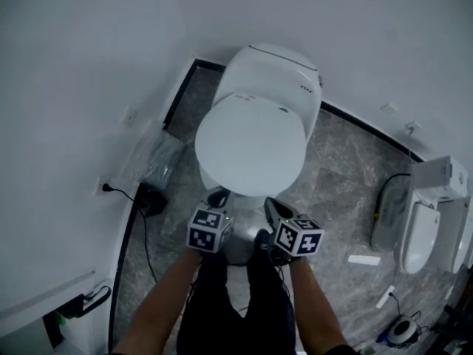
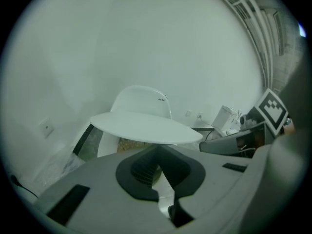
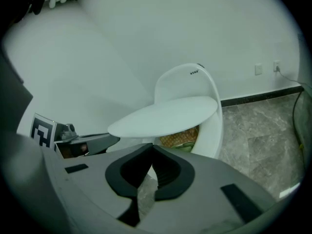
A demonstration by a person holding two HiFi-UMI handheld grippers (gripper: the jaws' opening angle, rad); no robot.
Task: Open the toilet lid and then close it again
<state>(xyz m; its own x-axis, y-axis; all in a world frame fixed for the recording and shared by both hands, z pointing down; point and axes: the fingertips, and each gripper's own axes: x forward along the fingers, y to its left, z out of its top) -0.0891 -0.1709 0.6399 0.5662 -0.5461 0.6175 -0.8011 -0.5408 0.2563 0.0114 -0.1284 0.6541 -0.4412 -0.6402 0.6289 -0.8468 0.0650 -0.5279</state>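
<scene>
Grey marble floor (image 1: 347, 161), white wall (image 1: 66, 65) to the left. Toilet (image 1: 277, 72) is dead ahead of me, back against the wall. A second toilet (image 1: 427, 224) sits well off to the right.

Toilet lid (image 1: 250, 145) is partway up. Both gripper views show it roughly level, with a gap between it and the bowl. Something yellow-green shows in that gap, can't tell what.

Left gripper (image 1: 219, 197) and right gripper (image 1: 270, 207) are side by side at the lid's near edge, left one toward the left of the front rim, right one toward the right. From the head view the tips sit right at that edge or just under it. Contact: can't tell. In each gripper's own view the lid's front edge lies just above and beyond the tips.

Both grippers are clenched, pads together, nothing between them.

Small stuff: plug and cable (image 1: 111, 189) at the left wall, clear plastic bag (image 1: 157, 157) on the floor beside the toilet.
</scene>
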